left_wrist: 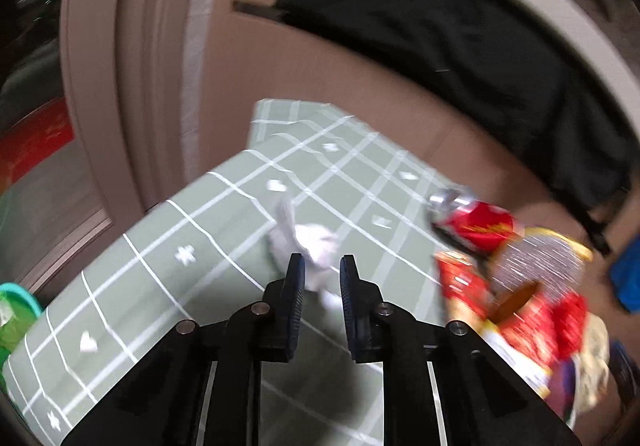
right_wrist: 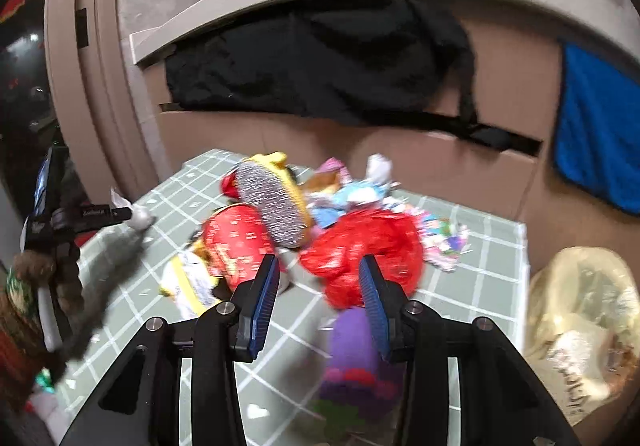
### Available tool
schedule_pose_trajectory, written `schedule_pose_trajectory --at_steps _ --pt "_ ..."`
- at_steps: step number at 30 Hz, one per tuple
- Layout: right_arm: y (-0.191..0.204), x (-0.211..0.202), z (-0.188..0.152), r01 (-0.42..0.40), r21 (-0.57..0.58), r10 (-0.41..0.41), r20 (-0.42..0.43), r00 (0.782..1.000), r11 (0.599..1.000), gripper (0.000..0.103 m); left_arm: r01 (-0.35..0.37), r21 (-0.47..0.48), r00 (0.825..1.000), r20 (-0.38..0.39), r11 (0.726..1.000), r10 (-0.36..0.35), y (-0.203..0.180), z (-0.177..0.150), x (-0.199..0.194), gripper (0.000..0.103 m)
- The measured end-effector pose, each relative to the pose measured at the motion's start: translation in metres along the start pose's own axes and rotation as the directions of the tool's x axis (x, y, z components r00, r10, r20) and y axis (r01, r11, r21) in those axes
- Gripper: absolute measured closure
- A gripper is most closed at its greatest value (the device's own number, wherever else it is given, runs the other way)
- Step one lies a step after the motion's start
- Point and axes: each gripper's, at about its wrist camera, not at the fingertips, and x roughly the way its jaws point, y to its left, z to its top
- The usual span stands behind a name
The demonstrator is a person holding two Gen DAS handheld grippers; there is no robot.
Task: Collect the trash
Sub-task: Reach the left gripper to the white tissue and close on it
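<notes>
In the left wrist view my left gripper (left_wrist: 322,266) sits with its jaws narrowly apart around a crumpled white tissue (left_wrist: 316,246) on the green checked cloth (left_wrist: 160,246); whether the fingers press it is blurred. A red can (left_wrist: 472,220) and red snack wrappers (left_wrist: 520,310) lie to its right. In the right wrist view my right gripper (right_wrist: 320,270) is open above a crumpled red wrapper (right_wrist: 360,258). A pile of wrappers (right_wrist: 280,206) lies behind it, and a purple packet (right_wrist: 352,350) below it. The left gripper (right_wrist: 120,213) shows at far left by the tissue (right_wrist: 140,220).
A brown cardboard wall (right_wrist: 400,158) with black cloth (right_wrist: 320,66) stands behind the table. A blue cloth (right_wrist: 596,134) hangs at right. A yellowish plastic bag (right_wrist: 580,326) sits off the table's right edge. A green container (left_wrist: 16,310) is at far left.
</notes>
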Motion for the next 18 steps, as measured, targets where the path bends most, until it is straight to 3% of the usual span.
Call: schedule_pose_trajectory --at_steps 5,7,9,10,11,13,18 --pt "0.017 0.005 0.007 -0.043 -0.048 0.042 -0.023 0.999 0.998 0.064 0.073 0.053 0.997 0.03 0.996 -0.075 -0.014 -0.019 -0.036 0.09" --pt "0.024 0.005 0.009 -0.052 -0.075 0.05 -0.027 0.998 0.996 0.064 0.047 0.057 0.996 0.067 0.997 -0.051 -0.009 -0.019 -0.041 0.089" --pt "0.03 0.003 0.009 -0.059 -0.088 0.057 -0.025 0.998 0.994 0.064 0.039 0.004 0.994 0.101 0.999 -0.039 0.003 -0.014 -0.039 0.087" --pt "0.032 0.003 0.008 -0.065 -0.09 0.063 -0.025 0.998 0.994 0.064 0.058 -0.055 0.993 0.101 0.997 -0.052 0.016 -0.009 -0.035 0.076" --pt "0.033 0.002 0.007 -0.07 -0.089 0.068 -0.025 0.997 0.994 0.064 0.071 -0.092 0.993 0.098 0.993 -0.062 0.024 -0.006 -0.03 0.053" --pt "0.035 0.002 0.003 -0.07 -0.088 0.068 -0.025 0.997 0.994 0.064 0.084 -0.134 0.993 0.095 0.987 -0.072 0.038 0.001 -0.019 0.037" --pt "0.032 0.012 -0.01 -0.074 -0.075 0.069 -0.073 0.995 0.994 0.064 -0.006 0.05 1.0 -0.012 0.999 0.007 0.034 0.011 0.024 0.037"
